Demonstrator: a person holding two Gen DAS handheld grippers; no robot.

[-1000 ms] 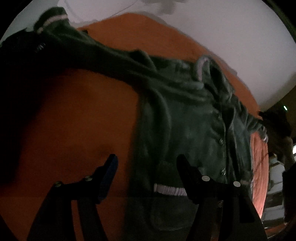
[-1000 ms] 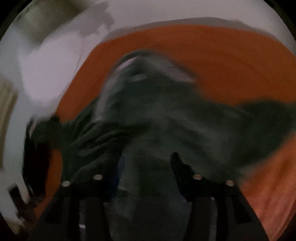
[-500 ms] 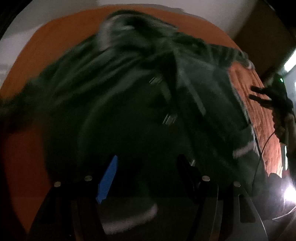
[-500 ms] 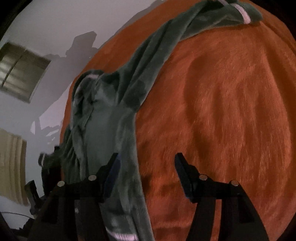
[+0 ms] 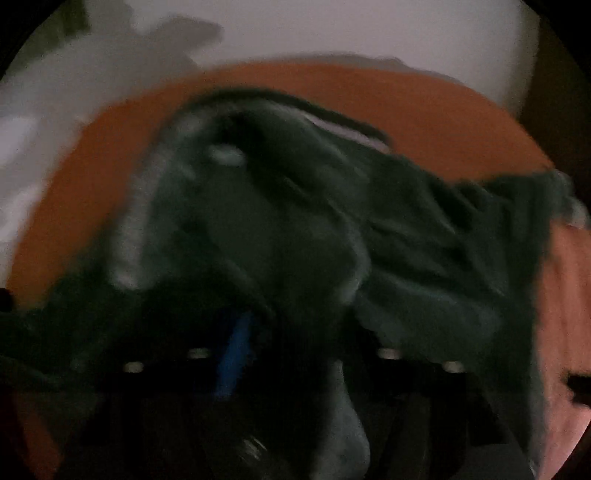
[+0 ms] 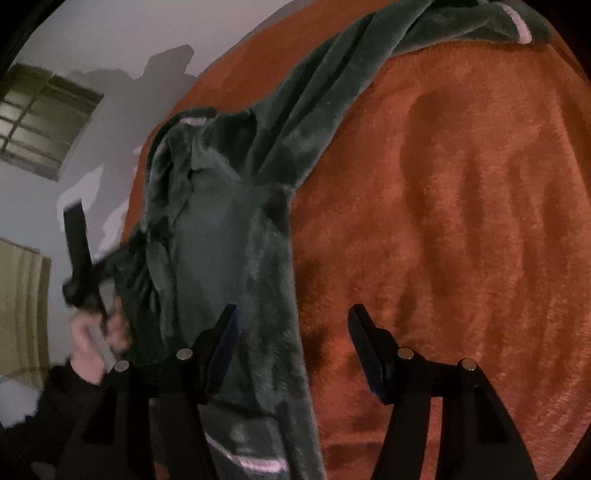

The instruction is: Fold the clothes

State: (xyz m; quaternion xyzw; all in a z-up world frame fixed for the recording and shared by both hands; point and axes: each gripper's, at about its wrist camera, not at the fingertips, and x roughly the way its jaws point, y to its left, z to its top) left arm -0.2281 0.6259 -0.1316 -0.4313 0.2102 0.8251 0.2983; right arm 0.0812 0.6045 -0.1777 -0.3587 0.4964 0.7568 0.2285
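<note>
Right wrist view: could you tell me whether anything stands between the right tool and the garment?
Nothing visible does. The green garment already lies partly between the open right tool's fingers on the orange blanket.

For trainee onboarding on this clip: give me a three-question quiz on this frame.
1. True or false: the right hand-held gripper is clamped on fabric.
2. The dark green fleece garment lies on: A) white sheet B) orange blanket C) bare wood.
3. What colour is the stripe on the sleeve cuff?

Key: 1 false, its jaws stand apart over garment edge and blanket; 2 B; 3 pale pink.
</note>
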